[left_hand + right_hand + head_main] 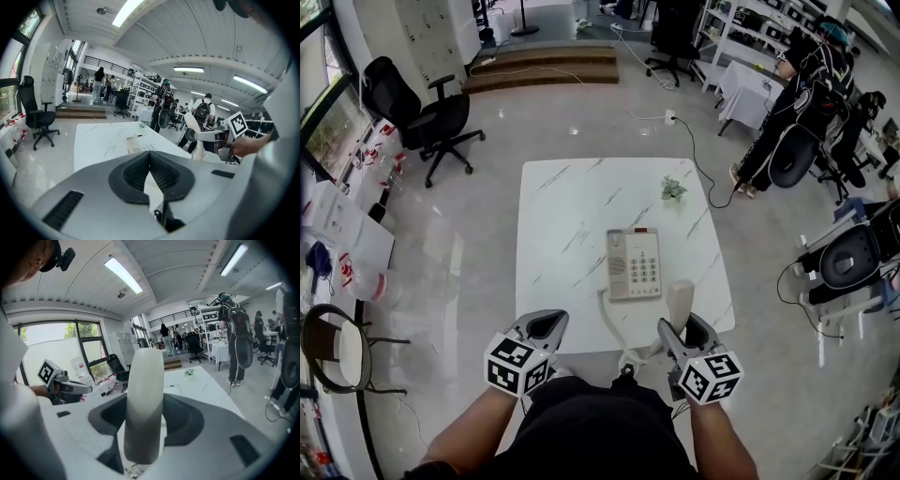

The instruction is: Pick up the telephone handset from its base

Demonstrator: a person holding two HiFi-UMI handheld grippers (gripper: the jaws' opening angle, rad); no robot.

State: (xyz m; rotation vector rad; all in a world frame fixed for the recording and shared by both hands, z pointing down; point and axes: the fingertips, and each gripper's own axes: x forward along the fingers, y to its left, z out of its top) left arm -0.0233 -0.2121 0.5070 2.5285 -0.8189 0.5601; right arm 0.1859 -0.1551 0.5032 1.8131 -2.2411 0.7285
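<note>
The beige telephone base with its keypad lies on the white marble table, its handset cradle bare. My right gripper is shut on the beige handset, held upright off the base near the table's front edge; the handset fills the middle of the right gripper view. A coiled cord runs from the base toward the handset. My left gripper hangs at the front edge, left of the phone, its jaws together and holding nothing. The base shows small in the left gripper view.
A small green plant sits at the table's far right. A black office chair stands far left, a round stool near left. People, chairs and a floor cable crowd the right side.
</note>
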